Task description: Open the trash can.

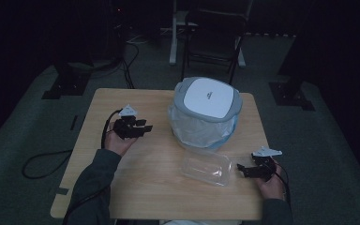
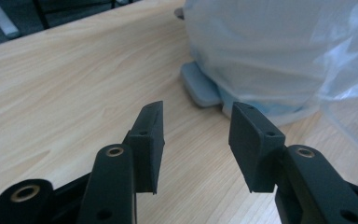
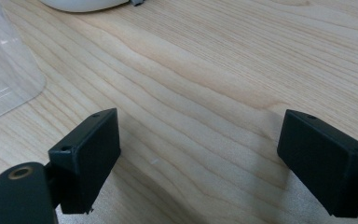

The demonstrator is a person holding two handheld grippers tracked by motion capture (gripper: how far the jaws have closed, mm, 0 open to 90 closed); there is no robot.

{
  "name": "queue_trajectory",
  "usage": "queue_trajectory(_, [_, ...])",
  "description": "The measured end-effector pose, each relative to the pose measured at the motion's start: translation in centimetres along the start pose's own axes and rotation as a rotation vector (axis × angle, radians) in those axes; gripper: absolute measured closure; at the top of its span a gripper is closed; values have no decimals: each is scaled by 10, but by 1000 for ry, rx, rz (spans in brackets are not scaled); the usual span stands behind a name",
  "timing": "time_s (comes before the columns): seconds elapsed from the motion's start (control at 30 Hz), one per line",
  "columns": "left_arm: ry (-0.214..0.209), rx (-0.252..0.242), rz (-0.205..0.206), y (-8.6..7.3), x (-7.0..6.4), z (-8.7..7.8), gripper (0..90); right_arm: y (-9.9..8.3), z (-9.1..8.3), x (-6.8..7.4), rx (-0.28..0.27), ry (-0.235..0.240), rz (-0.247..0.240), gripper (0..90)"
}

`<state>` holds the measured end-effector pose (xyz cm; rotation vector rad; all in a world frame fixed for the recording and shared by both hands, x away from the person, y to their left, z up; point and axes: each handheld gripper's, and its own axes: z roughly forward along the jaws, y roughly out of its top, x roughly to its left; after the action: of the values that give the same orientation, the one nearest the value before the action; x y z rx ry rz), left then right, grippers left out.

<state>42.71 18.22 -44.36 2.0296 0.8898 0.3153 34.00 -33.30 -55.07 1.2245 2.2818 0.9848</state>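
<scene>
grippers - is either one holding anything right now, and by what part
Nothing is held. The left gripper and the right gripper both have open jaws with only bare table between them.

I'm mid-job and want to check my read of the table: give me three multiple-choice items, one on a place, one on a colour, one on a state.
1. Where does the clear plastic container lie?
A. in front of the lidded bin
B. on the bin's lid
C. at the table's far left corner

2. The bin's lid is
A. red
B. white with a grey rim
C. black

3. The right gripper is
A. shut on the container
B. shut, empty
C. open, empty

Key: 1 A, it sits nearer the person than the bin; 2 B, per the high view; 3 C, bare wood shows between its jaws.
</scene>
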Motion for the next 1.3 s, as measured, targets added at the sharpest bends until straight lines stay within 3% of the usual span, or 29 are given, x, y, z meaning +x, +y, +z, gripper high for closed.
queue_trajectory(0.17, [-16,-6,15,11,-2,-1,639,0,0,0,0,0,0,123])
queue_trajectory(0.3, [-18,-11,23,18,-2,-2,644,0,0,0,0,0,0,123])
queue_trajectory(0.9, [-19,-60,20,36,-1,-7,579,0,0,0,0,0,0,123])
queue_trajectory(1.23, [-26,-93,33,48,-3,-13,578,0,0,0,0,0,0,123])
queue_trajectory(1.3, [-26,-98,52,50,-5,-14,593,0,0,0,0,0,0,123])
